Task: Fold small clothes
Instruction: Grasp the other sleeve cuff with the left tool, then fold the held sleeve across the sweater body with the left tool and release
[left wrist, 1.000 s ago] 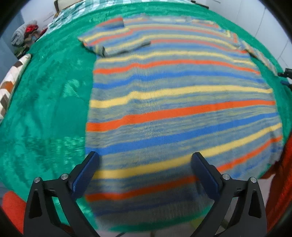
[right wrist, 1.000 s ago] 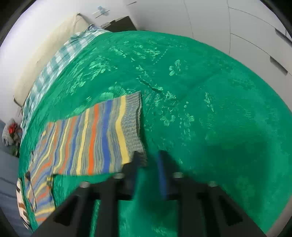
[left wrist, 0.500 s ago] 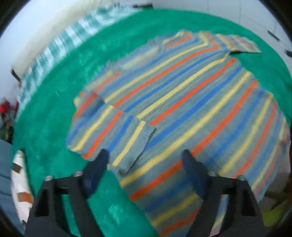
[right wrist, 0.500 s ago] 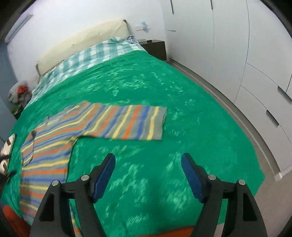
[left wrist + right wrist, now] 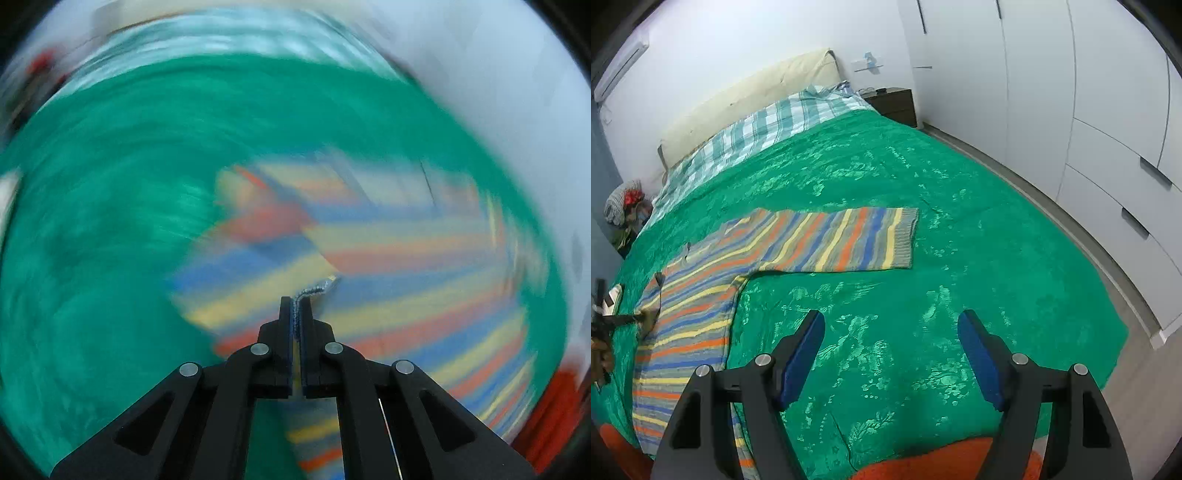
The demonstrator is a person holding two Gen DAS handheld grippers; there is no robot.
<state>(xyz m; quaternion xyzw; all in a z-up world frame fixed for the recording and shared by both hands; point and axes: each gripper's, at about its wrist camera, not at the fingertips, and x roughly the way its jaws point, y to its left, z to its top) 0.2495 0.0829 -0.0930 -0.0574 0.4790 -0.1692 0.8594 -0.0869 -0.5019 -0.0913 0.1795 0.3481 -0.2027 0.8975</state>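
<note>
A striped knit sweater (image 5: 698, 314) in grey, orange, blue and yellow lies flat on a green bedspread (image 5: 923, 258), one sleeve (image 5: 849, 240) stretched out to the right. My left gripper (image 5: 295, 310) is shut on the grey ribbed cuff of the other sleeve (image 5: 314, 291); that view is heavily motion-blurred, with the sweater (image 5: 406, 266) beyond the fingers. The left gripper also shows small at the far left of the right wrist view (image 5: 613, 319). My right gripper (image 5: 892, 354) is open and empty above bare bedspread, short of the stretched sleeve.
A checked sheet (image 5: 757, 129) and cream headboard (image 5: 750, 92) lie at the bed's far end. A dark nightstand (image 5: 894, 101) and white wardrobe doors (image 5: 1089, 110) stand to the right. An orange cloth (image 5: 942, 461) lies at the near edge. Clothes (image 5: 624, 206) are piled at far left.
My left gripper has closed on the near sleeve's cuff and is moving fast. My right gripper opened, let go of the far sleeve and pulled back.
</note>
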